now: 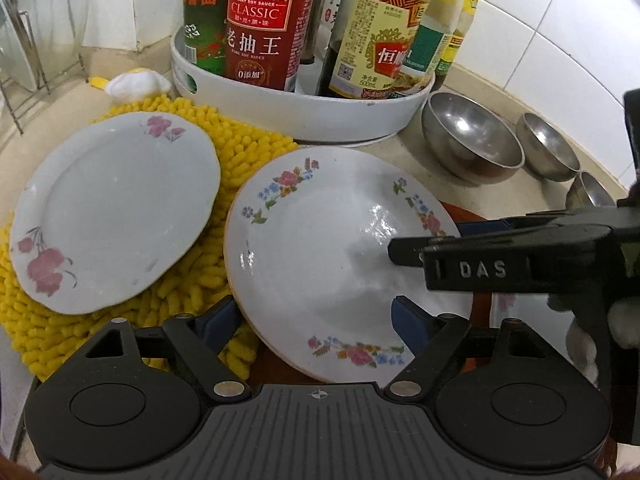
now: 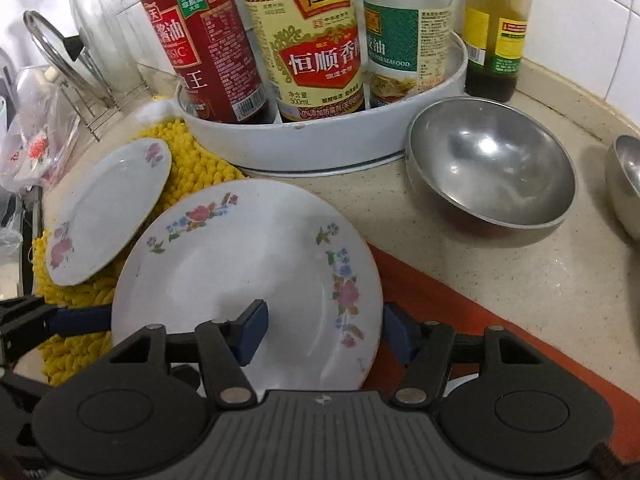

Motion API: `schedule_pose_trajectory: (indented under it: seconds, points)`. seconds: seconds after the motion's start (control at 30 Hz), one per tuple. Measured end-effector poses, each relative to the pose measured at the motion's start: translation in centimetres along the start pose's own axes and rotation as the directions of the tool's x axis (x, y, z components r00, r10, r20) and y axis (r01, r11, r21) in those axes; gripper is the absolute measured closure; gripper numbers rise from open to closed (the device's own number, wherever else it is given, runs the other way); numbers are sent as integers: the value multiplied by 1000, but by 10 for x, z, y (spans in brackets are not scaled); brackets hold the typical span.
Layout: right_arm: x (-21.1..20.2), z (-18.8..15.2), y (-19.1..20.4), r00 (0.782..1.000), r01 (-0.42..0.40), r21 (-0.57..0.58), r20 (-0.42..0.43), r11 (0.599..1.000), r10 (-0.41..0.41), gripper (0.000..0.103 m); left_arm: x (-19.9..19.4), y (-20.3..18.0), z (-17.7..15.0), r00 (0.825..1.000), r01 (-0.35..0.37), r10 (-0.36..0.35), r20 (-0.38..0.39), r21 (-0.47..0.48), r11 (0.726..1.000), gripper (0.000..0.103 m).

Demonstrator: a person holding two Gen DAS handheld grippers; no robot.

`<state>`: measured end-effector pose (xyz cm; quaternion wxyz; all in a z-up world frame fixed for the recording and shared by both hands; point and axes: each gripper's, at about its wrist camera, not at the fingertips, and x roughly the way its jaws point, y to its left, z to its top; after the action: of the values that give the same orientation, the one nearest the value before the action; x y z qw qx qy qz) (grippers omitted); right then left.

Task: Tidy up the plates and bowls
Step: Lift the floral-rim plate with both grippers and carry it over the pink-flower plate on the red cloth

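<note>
A white plate with coloured flower sprigs (image 1: 320, 240) (image 2: 240, 260) lies tilted, half on a yellow mat (image 1: 240, 160) and half on an orange-red surface (image 2: 460, 308). My left gripper (image 1: 314, 320) straddles its near-left rim, one pad outside the rim and one over the plate's face. My right gripper (image 2: 324, 330) (image 1: 420, 240) straddles the right rim the same way. Neither pair of pads visibly presses on the plate. A second plate with pink flowers (image 1: 116, 208) (image 2: 108, 216) rests on the mat to the left. Steel bowls (image 1: 472, 140) (image 2: 492, 168) stand at the right.
A white round tray (image 1: 304, 112) (image 2: 320, 144) full of sauce bottles stands just behind the plates. Two smaller steel bowls (image 1: 548, 148) (image 1: 588, 194) sit by the tiled wall at the right. A wire dish rack (image 2: 100, 80) with a glass lid is at the far left.
</note>
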<state>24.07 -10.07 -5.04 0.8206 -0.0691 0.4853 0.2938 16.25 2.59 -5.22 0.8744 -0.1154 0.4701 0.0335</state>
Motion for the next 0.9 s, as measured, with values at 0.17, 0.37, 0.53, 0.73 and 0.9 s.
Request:
schedule_pose_trajectory:
  seconds: [0.17, 0.37, 0.53, 0.73, 0.9]
  points:
    - [1, 1, -4, 999, -42, -53, -14, 998, 41, 42, 5, 3, 5, 1000, 6, -6, 11, -8, 1000, 14]
    - [3, 5, -7, 997, -75, -46, -3, 996, 75, 42, 18, -3, 10, 999, -38, 38, 6, 20, 999, 8]
    - [3, 7, -13, 994, -110, -36, 1, 993, 110, 43, 13, -3, 12, 998, -56, 56, 8, 2, 998, 10]
    - [-5, -2, -13, 990, -139, -26, -2, 990, 139, 43, 9, -5, 7, 998, -64, 64, -10, 0, 998, 11]
    - [-13, -4, -19, 988, -152, 41, 4, 988, 152, 43, -2, -6, 12, 998, -67, 67, 17, 11, 998, 10]
